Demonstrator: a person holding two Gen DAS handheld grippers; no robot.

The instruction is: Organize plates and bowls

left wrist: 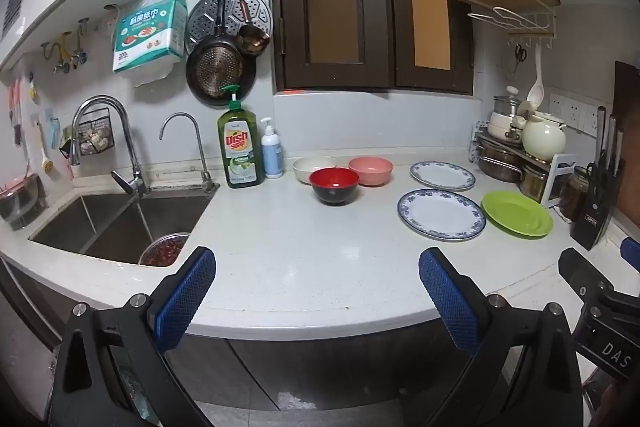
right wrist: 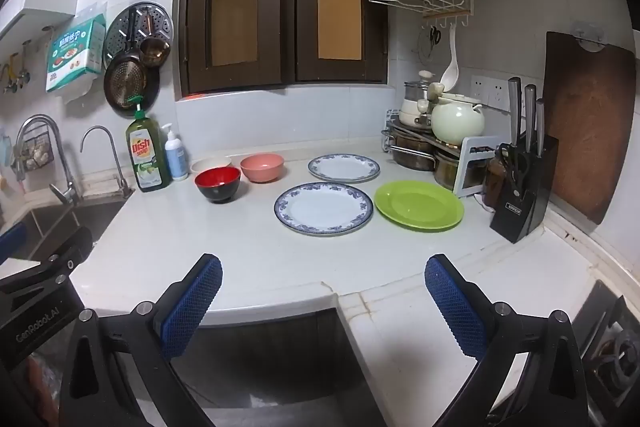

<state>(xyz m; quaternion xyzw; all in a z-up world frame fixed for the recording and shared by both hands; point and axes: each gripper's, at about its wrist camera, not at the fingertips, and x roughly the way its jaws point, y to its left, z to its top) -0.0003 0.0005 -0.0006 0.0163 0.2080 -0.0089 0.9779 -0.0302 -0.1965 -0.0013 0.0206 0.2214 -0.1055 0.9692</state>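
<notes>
On the white counter [left wrist: 288,247] stand three bowls: a red-and-black bowl [left wrist: 334,185] in front, a white bowl [left wrist: 313,167] and a pink bowl [left wrist: 371,169] behind it. To their right lie two blue-rimmed white plates, a near one [left wrist: 441,213] and a far one [left wrist: 442,175], and a green plate [left wrist: 517,213]. In the right wrist view I see the red bowl [right wrist: 218,183], pink bowl [right wrist: 262,167], white bowl [right wrist: 211,164], near plate [right wrist: 323,208], far plate [right wrist: 343,167] and green plate [right wrist: 419,205]. My left gripper [left wrist: 316,291] and right gripper [right wrist: 322,297] are open, empty, at the counter's front edge.
A sink [left wrist: 116,223] with two taps is at the left, with a dish soap bottle [left wrist: 239,143] and a pump bottle [left wrist: 272,150] beside it. A pot rack [right wrist: 432,143], a knife block [right wrist: 522,195] and a cutting board [right wrist: 588,123] stand at the right. A stove [right wrist: 616,347] sits at the far right.
</notes>
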